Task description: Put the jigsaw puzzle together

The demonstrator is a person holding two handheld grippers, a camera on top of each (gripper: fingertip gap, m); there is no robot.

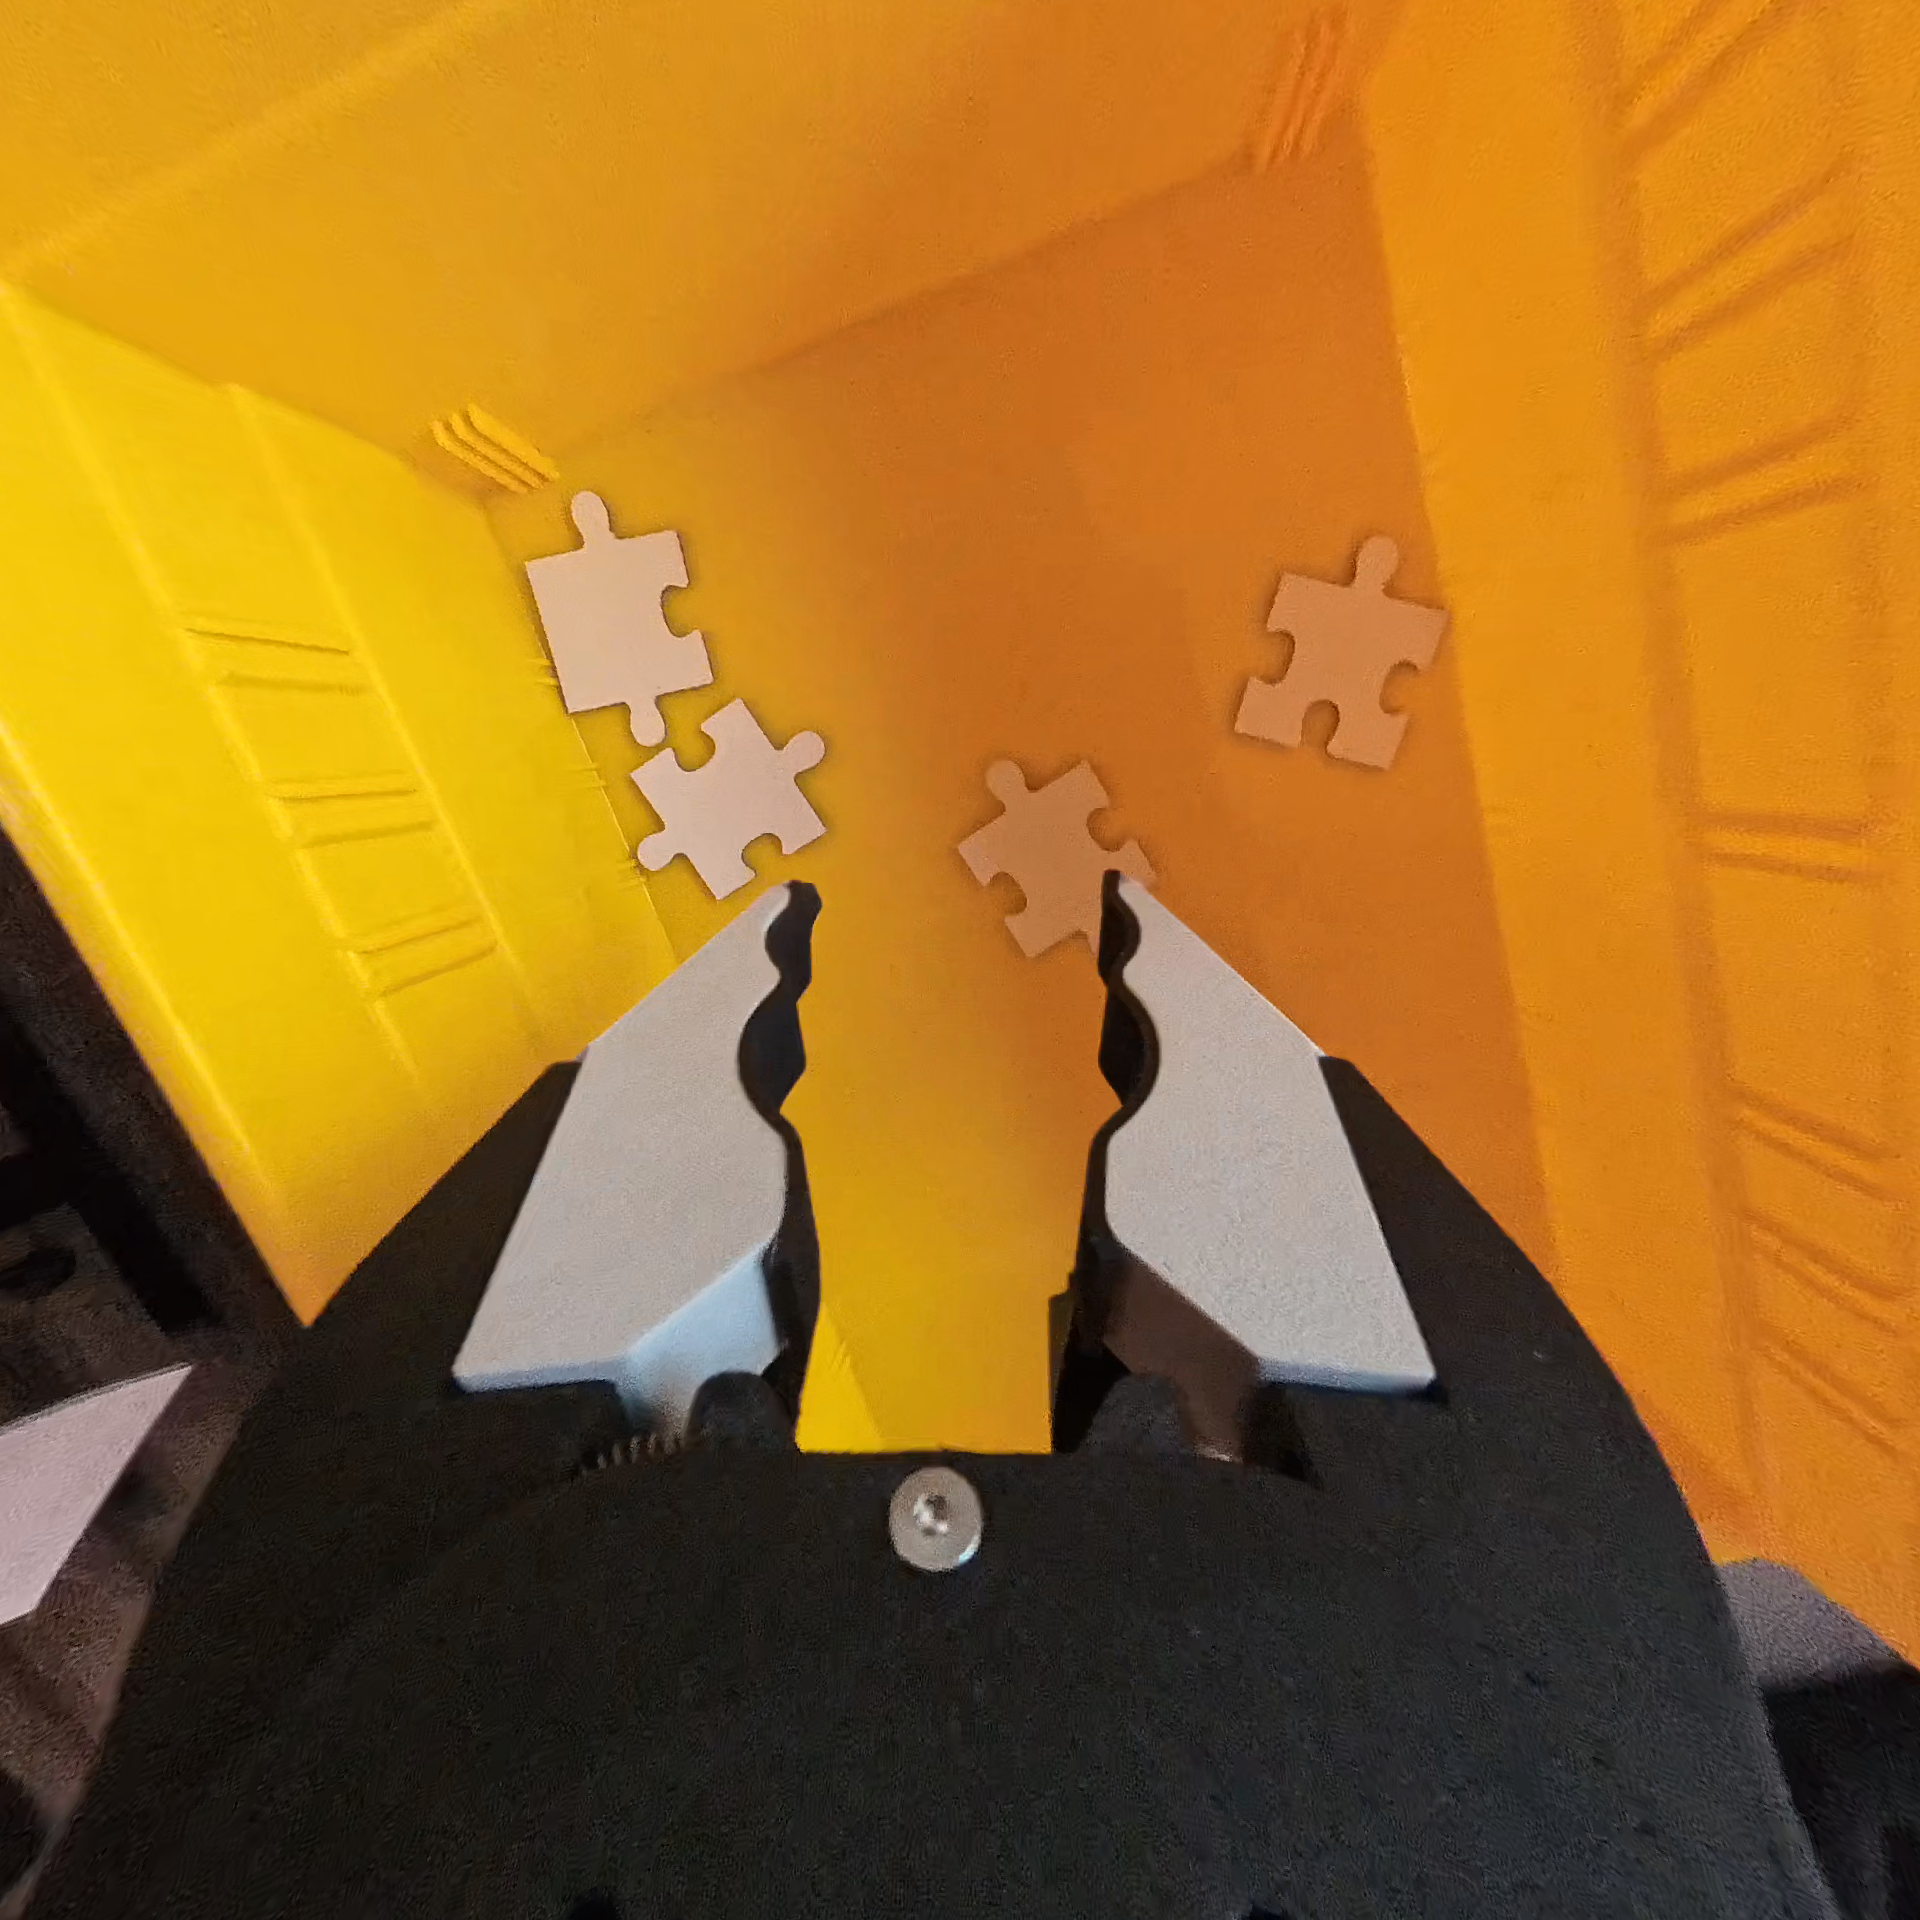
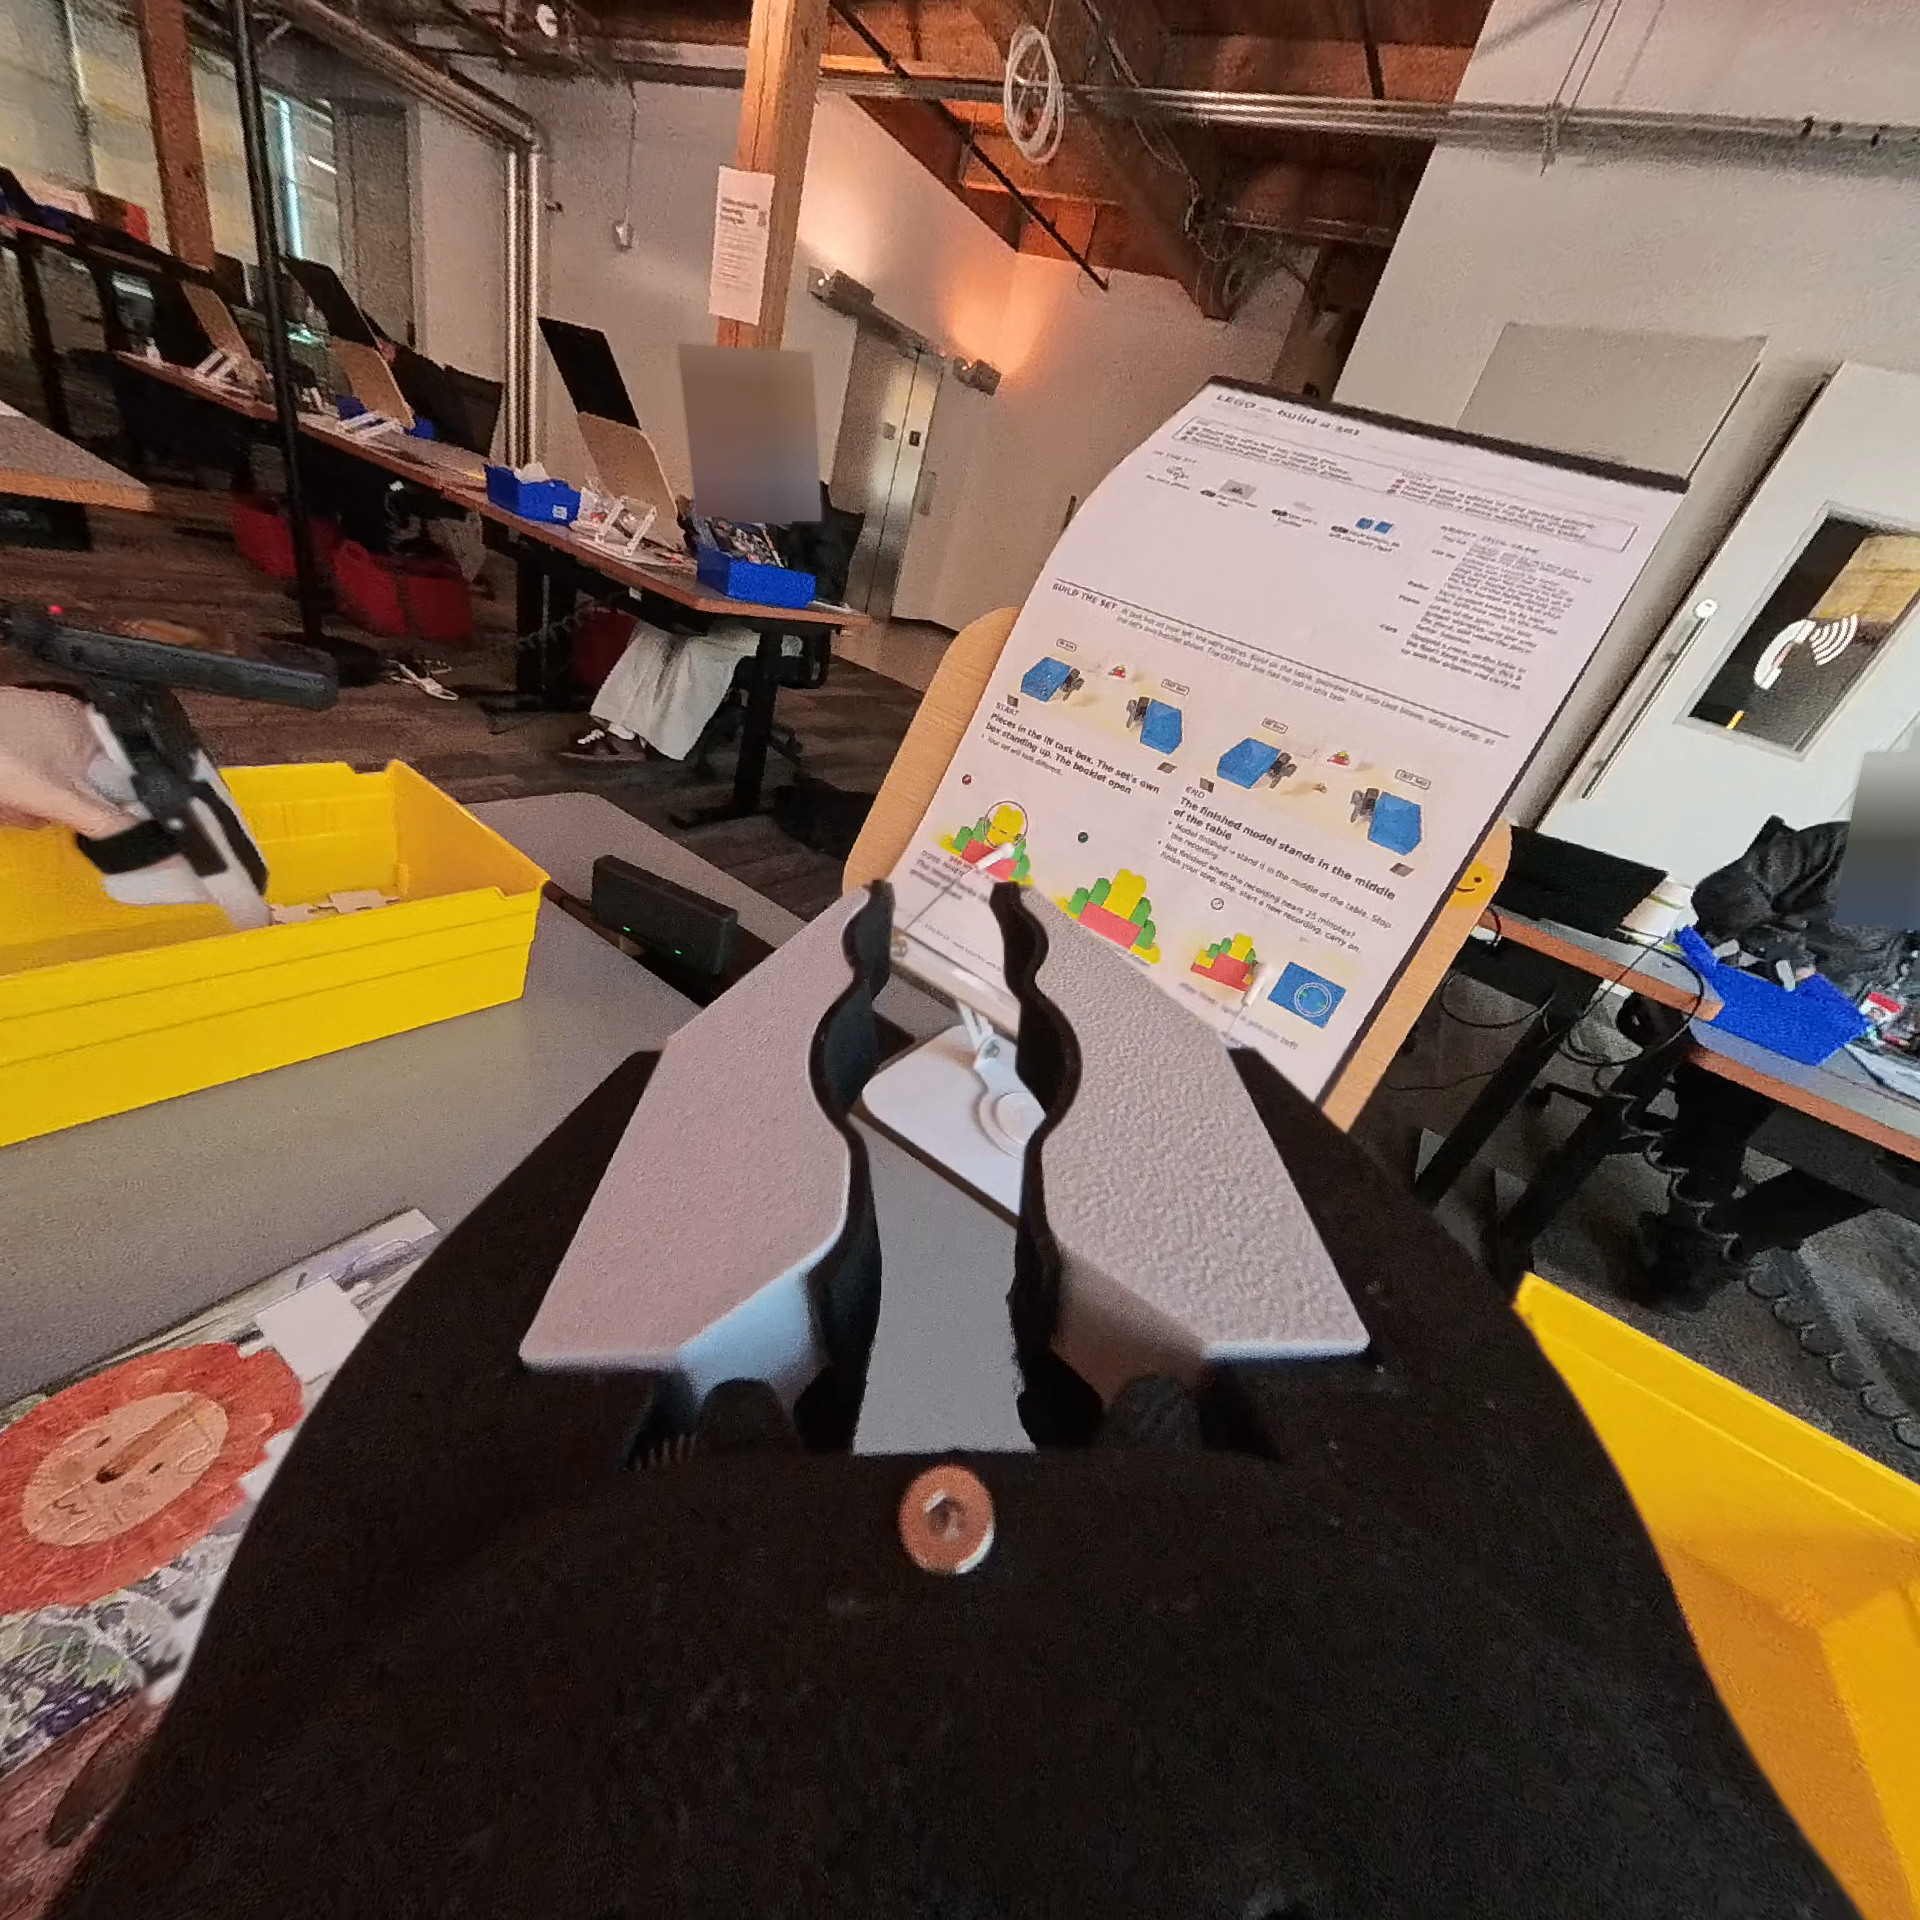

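Note:
In the left wrist view my left gripper (image 1: 958, 888) is open and empty, low inside a yellow bin (image 1: 312, 727). Several puzzle pieces lie face down on the bin floor: two touching at the left (image 1: 618, 613) (image 1: 727, 795), one just beyond my right fingertip (image 1: 1044, 852), and one farther right (image 1: 1340, 655). In the right wrist view my right gripper (image 2: 943, 899) is open a little and empty, held above the grey table (image 2: 312, 1143). The partly joined puzzle (image 2: 135, 1455), with an orange lion on it, lies at the lower left. The left gripper (image 2: 177, 821) shows inside the yellow bin (image 2: 312, 966).
An instruction sheet on a wooden stand (image 2: 1247, 748) stands ahead of the right gripper. A black box (image 2: 665, 920) sits at the table's far edge. A second yellow bin (image 2: 1766, 1558) is at the lower right. Other desks with blue bins (image 2: 1766, 1008) stand behind.

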